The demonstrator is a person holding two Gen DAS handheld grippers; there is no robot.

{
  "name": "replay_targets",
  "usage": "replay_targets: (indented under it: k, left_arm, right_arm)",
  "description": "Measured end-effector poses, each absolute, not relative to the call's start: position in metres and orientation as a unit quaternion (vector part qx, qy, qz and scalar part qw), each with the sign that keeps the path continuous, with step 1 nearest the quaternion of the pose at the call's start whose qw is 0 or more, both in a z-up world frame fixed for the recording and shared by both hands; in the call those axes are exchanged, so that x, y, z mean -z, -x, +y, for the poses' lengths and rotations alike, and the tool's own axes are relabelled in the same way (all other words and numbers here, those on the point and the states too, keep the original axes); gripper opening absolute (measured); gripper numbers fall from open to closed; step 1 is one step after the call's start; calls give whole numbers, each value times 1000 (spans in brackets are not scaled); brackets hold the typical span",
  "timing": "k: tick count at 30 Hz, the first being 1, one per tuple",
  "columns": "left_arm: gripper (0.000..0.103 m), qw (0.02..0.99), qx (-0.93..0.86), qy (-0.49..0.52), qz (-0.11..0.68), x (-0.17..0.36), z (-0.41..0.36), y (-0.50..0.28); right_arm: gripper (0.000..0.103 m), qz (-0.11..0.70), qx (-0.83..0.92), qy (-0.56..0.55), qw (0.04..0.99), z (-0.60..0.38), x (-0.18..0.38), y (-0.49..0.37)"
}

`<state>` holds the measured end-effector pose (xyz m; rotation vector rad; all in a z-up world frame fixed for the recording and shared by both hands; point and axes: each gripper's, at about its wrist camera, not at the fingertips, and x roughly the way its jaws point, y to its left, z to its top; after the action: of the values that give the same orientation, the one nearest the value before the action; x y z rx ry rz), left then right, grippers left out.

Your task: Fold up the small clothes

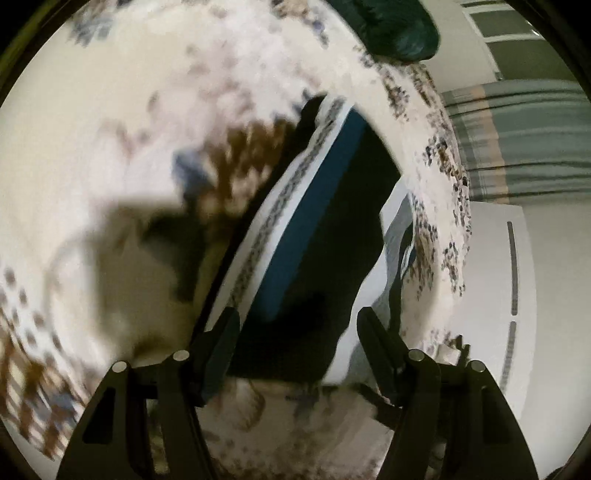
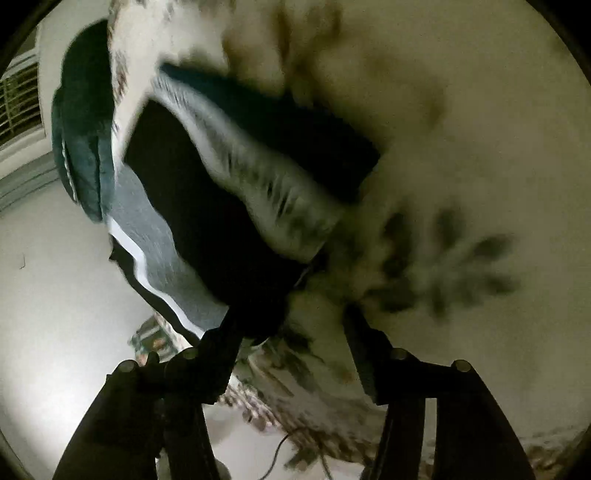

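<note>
A small black garment [image 1: 325, 236] with a blue stripe and a white patterned waistband lies on a white flowered bedspread [image 1: 110, 129]. My left gripper [image 1: 297, 325] is open, its fingers on either side of the garment's near end. In the right wrist view the same black garment [image 2: 207, 206] shows its grey and white side panels and lies near the bed's edge. My right gripper [image 2: 291, 328] is open, with the garment's near corner beside its left finger [image 2: 221, 350]. Both views are blurred.
A dark green folded cloth [image 1: 399, 29] lies at the bedspread's far edge and also shows in the right wrist view [image 2: 81, 129]. Beyond the bed's edge are a pale floor [image 2: 55, 314], a striped cloth [image 1: 517, 140] and a white panel [image 1: 509, 277].
</note>
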<state>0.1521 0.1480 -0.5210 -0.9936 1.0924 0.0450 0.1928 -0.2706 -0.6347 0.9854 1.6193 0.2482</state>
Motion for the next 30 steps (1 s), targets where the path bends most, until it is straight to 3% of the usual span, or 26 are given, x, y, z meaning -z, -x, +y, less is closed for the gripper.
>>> replay_targets:
  k: [5, 11, 12, 14, 21, 24, 28, 30]
  left_arm:
    - [70, 766, -21, 433, 475, 518, 160, -178]
    - [70, 783, -27, 406, 471, 530, 170, -235]
    - [70, 788, -30, 392, 474, 531, 169, -246]
    - [70, 795, -30, 369, 480, 537, 168, -268]
    - [72, 785, -18, 371, 495, 557, 174, -302]
    - [72, 778, -10, 382, 498, 557, 177, -295]
    - [71, 770, 21, 401, 496, 549, 181, -277]
    - [72, 765, 44, 402, 501, 549, 181, -260]
  right_arm:
    - [65, 650, -111, -346, 667, -297, 591, -256]
    - [64, 635, -193, -265, 699, -262, 613, -375]
    - [59, 636, -206, -258, 698, -253, 617, -389]
    - [6, 624, -214, -247, 709, -242, 617, -404]
    - [5, 593, -148, -230, 758, -236, 603, -424]
    - [8, 632, -159, -230, 723, -235, 622, -428]
    - [55, 664, -201, -290, 659, -261, 631, -419]
    - [63, 677, -239, -307, 625, -272, 635, -406]
